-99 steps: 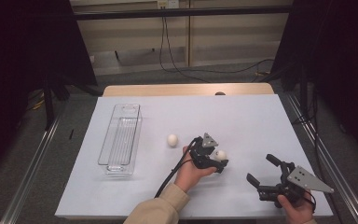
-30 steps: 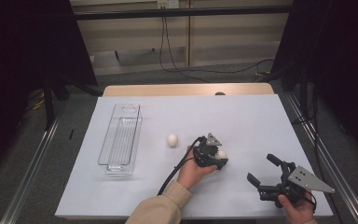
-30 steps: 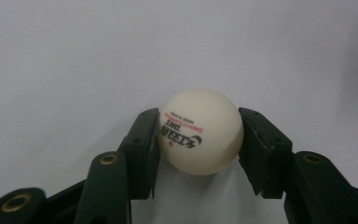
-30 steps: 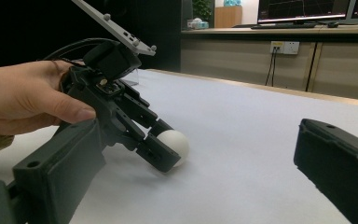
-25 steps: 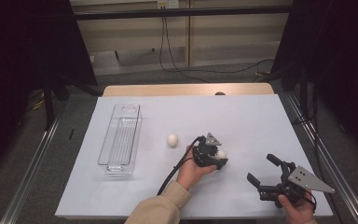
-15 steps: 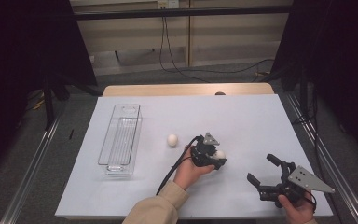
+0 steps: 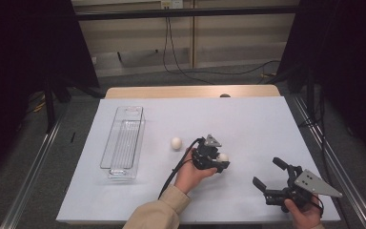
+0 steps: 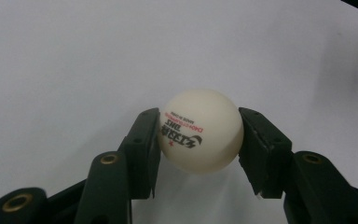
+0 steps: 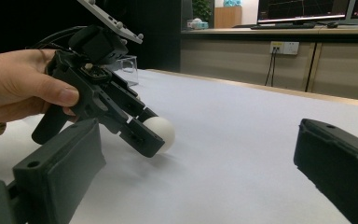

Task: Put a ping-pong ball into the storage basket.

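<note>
A white ping-pong ball with red and black print sits between the jaws of my left gripper, which press on both of its sides. From above, this gripper holds the ball low over the middle of the white table. The right gripper view shows the ball at or just above the table surface. A second white ball lies loose to the left of that hand. My right gripper rests near the front right edge, jaws wide apart and holding nothing.
A clear plastic tray lies lengthwise on the left part of the table, with nothing in it. The left gripper's cable trails toward the front edge. A dark frame and curtains surround the table.
</note>
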Motion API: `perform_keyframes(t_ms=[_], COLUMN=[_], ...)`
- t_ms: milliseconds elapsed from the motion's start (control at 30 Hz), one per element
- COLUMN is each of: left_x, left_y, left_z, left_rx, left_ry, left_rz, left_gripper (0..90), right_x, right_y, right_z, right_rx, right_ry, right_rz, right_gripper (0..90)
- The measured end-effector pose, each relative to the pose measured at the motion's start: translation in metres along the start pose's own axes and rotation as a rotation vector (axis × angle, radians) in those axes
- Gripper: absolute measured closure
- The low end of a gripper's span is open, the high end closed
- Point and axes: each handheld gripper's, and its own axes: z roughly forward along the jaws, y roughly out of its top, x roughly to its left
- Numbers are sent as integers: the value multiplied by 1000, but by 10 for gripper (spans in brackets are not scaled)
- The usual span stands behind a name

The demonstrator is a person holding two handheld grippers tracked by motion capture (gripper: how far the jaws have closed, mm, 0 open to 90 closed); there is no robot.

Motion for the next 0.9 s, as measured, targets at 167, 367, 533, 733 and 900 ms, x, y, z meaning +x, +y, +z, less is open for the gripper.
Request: perform_keyframes(t_ms=[167, 367, 533, 733, 900], left_x=[2, 2, 4, 6, 9], left_y=[-1, -2, -4, -5, -6], left_z=[-4, -8, -10, -14, -18], left_rx=[-3, 0, 1, -1, 1], left_ry=[6, 0, 5, 10, 9], left_rz=[-3, -1, -8, -4, -17], left_gripper=[511, 511, 511, 511, 511], right_x=[0, 0, 0, 0, 1], right_y=[0, 0, 0, 0, 0], right_z=[0, 0, 0, 0, 1], right_rx=[0, 0, 1, 1, 3], right_ry=[-1, 0, 1, 1, 2], right_rz=[1, 0, -1, -1, -2], right_gripper=[6, 6, 6, 6, 6])
